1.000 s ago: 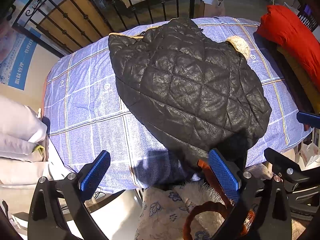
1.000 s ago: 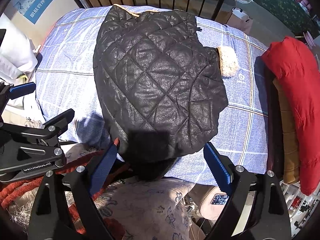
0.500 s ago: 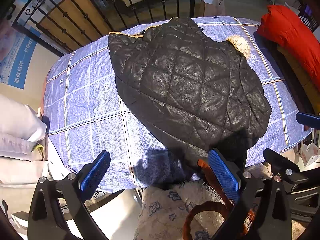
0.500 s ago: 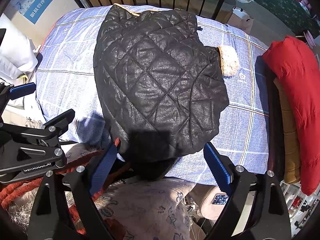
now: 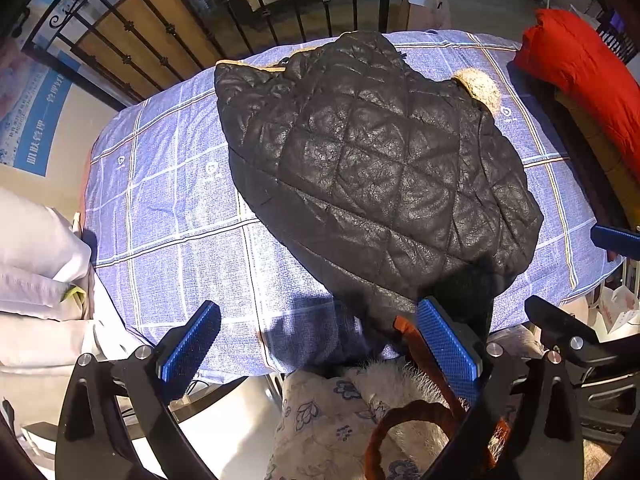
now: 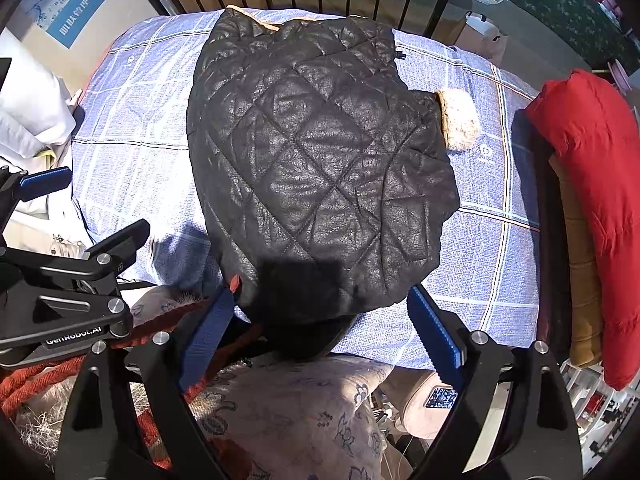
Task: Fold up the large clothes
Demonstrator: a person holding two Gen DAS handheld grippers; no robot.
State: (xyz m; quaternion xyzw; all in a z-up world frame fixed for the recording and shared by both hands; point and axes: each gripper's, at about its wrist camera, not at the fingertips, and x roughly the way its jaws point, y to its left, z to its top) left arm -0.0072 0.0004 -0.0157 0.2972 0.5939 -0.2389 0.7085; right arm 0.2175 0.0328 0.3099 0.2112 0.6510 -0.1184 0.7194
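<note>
A black quilted jacket [image 5: 372, 168] lies folded on a round table with a blue checked cloth [image 5: 176, 208]; a tan fleece cuff [image 5: 478, 86] sticks out at its right side. It also shows in the right wrist view [image 6: 316, 164], with the cuff [image 6: 458, 120] at the right. My left gripper [image 5: 316, 340] is open and empty, held above the table's near edge. My right gripper [image 6: 324, 328] is open and empty, above the jacket's near hem. Neither touches the jacket.
A red padded garment [image 5: 584, 72] lies over a tan one at the table's right side [image 6: 592, 200]. White bedding [image 5: 36, 264] is stacked at the left. A black iron railing [image 5: 280, 4] stands behind the table. A floral cushion [image 6: 304, 412] sits below the grippers.
</note>
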